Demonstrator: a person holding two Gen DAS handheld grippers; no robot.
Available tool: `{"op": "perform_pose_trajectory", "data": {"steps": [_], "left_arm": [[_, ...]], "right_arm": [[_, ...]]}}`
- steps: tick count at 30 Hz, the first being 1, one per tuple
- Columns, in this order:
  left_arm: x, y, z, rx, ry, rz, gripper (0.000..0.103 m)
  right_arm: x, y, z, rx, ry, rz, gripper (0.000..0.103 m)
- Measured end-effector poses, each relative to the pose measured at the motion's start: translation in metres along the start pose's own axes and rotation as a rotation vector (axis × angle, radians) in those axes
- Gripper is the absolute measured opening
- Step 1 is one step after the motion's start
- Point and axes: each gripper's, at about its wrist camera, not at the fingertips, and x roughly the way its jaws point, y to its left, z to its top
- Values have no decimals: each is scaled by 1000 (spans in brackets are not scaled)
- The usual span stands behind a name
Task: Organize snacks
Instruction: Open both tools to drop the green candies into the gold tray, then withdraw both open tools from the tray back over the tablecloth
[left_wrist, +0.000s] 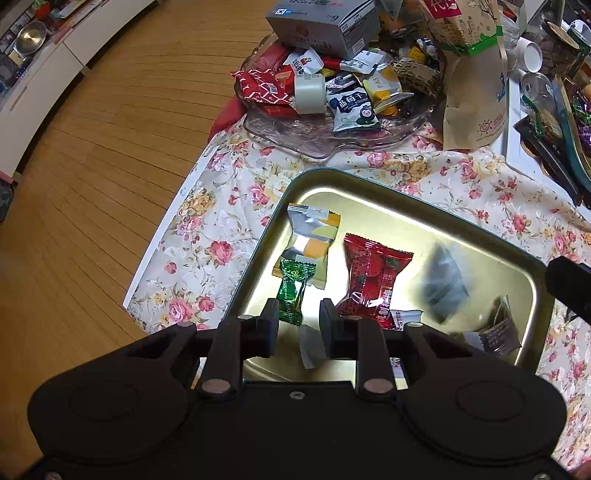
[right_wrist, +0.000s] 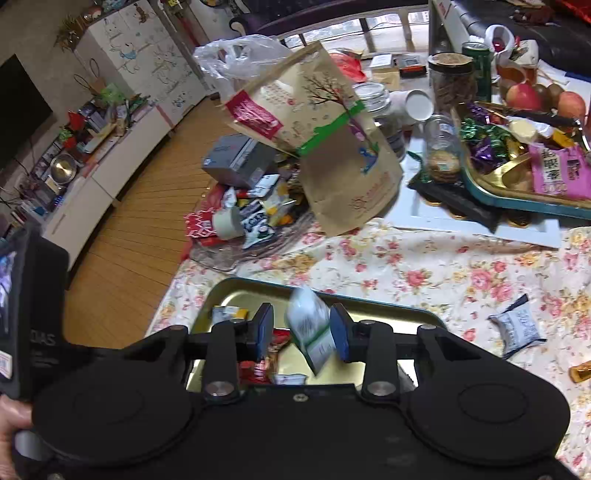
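Note:
A gold metal tray (left_wrist: 369, 184) lies on the flowered cloth. In it are a yellow-and-silver packet (left_wrist: 310, 236), a green candy (left_wrist: 293, 291), a red packet (left_wrist: 373, 280) and a dark packet (left_wrist: 498, 328). My left gripper (left_wrist: 298, 317) hangs open over the tray's near left part, and a white wrapper (left_wrist: 308, 347) lies loose below the gap. My right gripper (right_wrist: 302, 328) is over the same tray (right_wrist: 388, 308). Its jaws stand apart around a blurred white-and-green packet (right_wrist: 310, 328), which is clear of the left pad. The left wrist view shows that packet as a dark smear (left_wrist: 443, 280).
A glass dish (left_wrist: 295, 136) heaped with snacks and a grey box sits beyond the tray, beside a brown paper bag (left_wrist: 476, 92). One packet (right_wrist: 517, 328) lies on the cloth at the right. A teal tray of candies (right_wrist: 517, 199) is at the far right. The table edge and wooden floor are on the left.

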Motion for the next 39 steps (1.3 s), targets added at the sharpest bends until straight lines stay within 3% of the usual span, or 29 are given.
{"op": "perform_pose_trajectory", "data": {"steps": [4,16,39], "left_arm": [[-2,-2,1,-1,-4,2,35],[-17,-40,-3,76,-26,-36,35],[-68,-195,-33,319,-67,-190,35]], "right_arm": [[-2,2,1,5,-1,18,37],[-8,-30,-4,42,22,-114,38],[-89,-197,-26,279,-19,-369,38]]}}
